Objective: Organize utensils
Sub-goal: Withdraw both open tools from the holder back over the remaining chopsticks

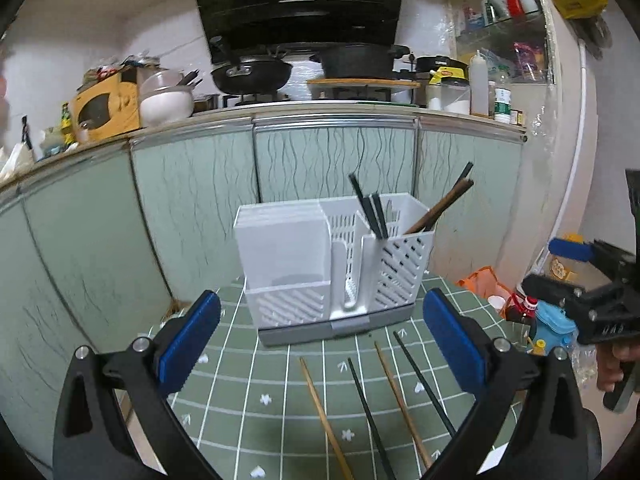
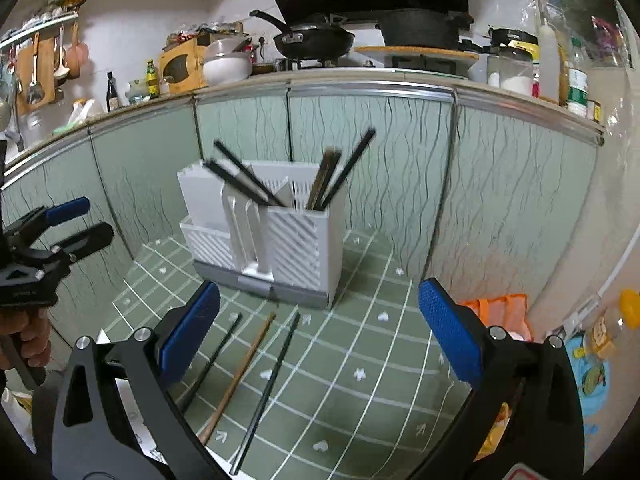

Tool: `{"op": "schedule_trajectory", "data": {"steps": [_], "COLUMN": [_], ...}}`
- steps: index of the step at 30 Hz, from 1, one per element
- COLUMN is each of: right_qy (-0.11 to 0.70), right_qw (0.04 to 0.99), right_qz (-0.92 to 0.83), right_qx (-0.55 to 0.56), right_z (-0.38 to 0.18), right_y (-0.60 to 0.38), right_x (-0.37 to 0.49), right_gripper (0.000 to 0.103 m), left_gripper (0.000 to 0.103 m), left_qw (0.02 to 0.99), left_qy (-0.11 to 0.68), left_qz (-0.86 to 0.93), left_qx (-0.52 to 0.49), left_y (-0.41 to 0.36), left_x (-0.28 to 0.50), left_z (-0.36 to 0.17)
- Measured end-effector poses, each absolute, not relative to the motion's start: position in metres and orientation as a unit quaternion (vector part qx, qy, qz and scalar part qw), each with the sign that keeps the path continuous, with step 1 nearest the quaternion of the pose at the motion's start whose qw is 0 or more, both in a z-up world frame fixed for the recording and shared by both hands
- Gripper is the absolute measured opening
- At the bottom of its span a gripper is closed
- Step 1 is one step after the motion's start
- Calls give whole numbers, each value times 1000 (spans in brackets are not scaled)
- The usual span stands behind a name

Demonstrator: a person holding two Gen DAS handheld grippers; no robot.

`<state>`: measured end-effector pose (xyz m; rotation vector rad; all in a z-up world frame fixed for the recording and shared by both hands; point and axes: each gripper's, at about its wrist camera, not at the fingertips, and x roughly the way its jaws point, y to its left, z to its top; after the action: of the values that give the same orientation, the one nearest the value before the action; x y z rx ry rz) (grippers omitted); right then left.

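Now four chopsticks lie on the worktop between the spread left tongs, while the right tongs hover, also spread.

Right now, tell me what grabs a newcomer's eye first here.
The white utensil holder stands mid-table on the green checked tablecloth, with dark and wooden chopsticks sticking out of its right compartment. Four loose chopsticks lie on the cloth in front of it. Behind, a black wok sits on the stove.
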<state>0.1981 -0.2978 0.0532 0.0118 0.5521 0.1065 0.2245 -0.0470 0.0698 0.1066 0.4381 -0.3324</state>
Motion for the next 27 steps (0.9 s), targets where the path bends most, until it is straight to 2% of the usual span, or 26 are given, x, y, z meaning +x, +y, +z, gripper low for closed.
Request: {"op": "schedule_trajectory", "data": {"steps": [12,27], "right_qy": [287,320], "right_qw": [958,947], "right_qz": [23,29], "right_qx": [5,16], "right_z": [-13,-58], "right_y": [-284,-274], "right_x": [168,154], "right_gripper": [95,92], "left_gripper": [99,99], "left_qw": [970,957], "left_qy": [208,272], "left_qz": [-112,-93], "left_qx": [62,36], "left_y": [-42,-35], "left_x": [188,180], "left_z": [23,-35]}}
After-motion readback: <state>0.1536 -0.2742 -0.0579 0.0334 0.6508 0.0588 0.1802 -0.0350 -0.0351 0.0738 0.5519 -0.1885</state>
